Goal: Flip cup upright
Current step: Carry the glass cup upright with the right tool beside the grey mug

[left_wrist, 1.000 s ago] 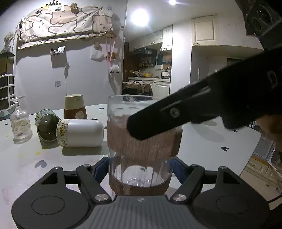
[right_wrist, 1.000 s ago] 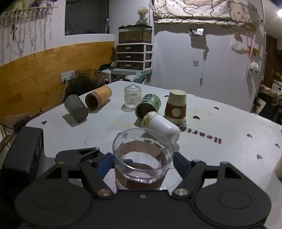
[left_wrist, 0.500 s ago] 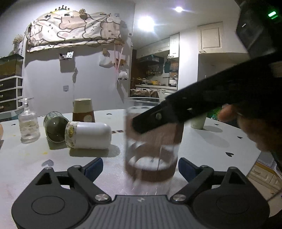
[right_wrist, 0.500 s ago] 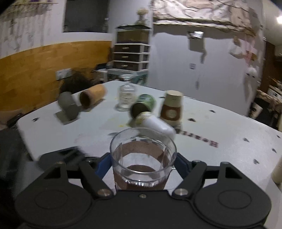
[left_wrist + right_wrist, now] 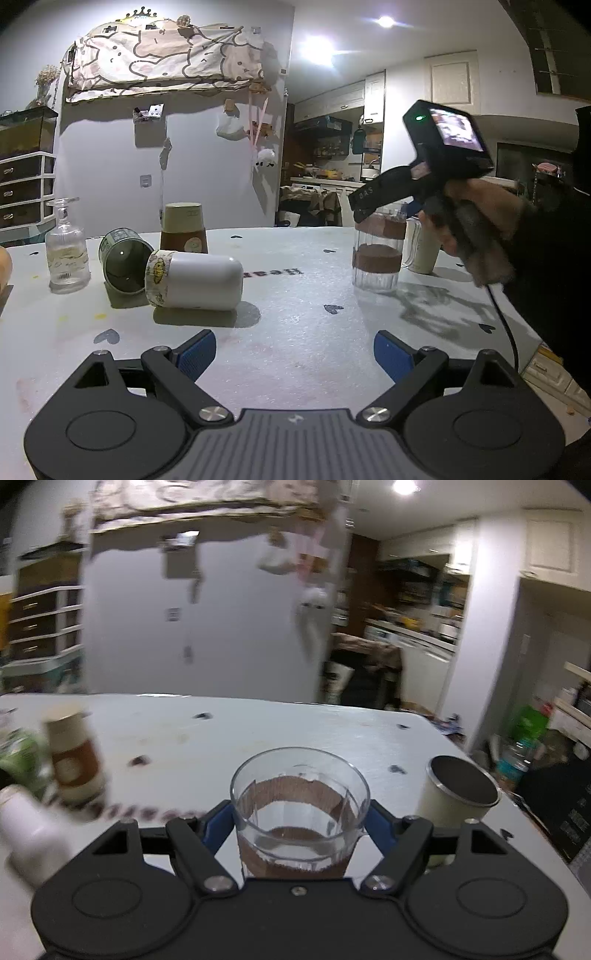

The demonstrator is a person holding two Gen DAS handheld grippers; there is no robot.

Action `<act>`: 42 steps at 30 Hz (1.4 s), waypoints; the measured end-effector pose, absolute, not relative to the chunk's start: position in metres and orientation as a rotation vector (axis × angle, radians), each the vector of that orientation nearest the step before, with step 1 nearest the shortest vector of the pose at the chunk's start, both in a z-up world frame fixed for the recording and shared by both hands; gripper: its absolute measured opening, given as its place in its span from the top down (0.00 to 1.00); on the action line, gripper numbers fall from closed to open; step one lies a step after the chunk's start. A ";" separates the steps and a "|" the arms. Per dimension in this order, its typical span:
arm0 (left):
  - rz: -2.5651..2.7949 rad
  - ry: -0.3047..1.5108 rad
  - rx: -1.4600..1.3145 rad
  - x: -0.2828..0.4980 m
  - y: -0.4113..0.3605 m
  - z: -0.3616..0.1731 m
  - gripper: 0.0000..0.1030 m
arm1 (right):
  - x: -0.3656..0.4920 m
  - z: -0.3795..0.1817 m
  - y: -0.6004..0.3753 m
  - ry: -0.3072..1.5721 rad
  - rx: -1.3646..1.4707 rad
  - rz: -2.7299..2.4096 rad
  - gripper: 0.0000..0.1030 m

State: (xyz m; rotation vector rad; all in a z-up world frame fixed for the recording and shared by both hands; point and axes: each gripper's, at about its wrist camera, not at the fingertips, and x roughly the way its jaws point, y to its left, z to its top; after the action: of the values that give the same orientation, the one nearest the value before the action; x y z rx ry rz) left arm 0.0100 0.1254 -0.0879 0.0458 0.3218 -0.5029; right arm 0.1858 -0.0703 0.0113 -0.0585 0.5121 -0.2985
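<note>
A clear glass mug with brown bands [image 5: 300,812] stands upright, mouth up, between the blue pads of my right gripper [image 5: 300,821], which is shut on it. In the left wrist view the same mug [image 5: 377,254] sits on the white table at the right, with the right gripper [image 5: 384,201] on its upper part, held by a hand. My left gripper [image 5: 294,352] is open and empty, low over the table's near side, well left of the mug.
A white cup [image 5: 195,278] and a green can [image 5: 123,260] lie on their sides at the left. A brown paper cup [image 5: 183,229] stands upside down behind them, beside a glass bottle [image 5: 67,249]. A cream tumbler [image 5: 458,794] stands upright right of the mug.
The right gripper carried the mug from between the left gripper's fingers to the table's right side. The left gripper is now apart from it and empty.
</note>
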 end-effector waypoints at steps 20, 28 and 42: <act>-0.490 0.345 0.022 0.012 0.131 -0.093 0.10 | 0.259 0.003 -0.100 0.494 0.107 -0.744 0.26; -0.489 0.349 0.019 0.012 0.131 -0.094 0.10 | 0.262 0.002 -0.102 0.493 0.102 -0.797 0.25; -0.450 0.339 0.024 0.019 0.125 -0.079 0.10 | 0.181 0.018 -0.104 0.427 0.205 -0.527 0.16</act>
State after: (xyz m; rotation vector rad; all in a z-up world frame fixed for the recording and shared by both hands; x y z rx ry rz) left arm 0.0192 0.1255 -0.0790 0.0236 0.3394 -0.4496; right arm 0.1806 -0.1039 0.0178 0.2045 0.4265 -0.5265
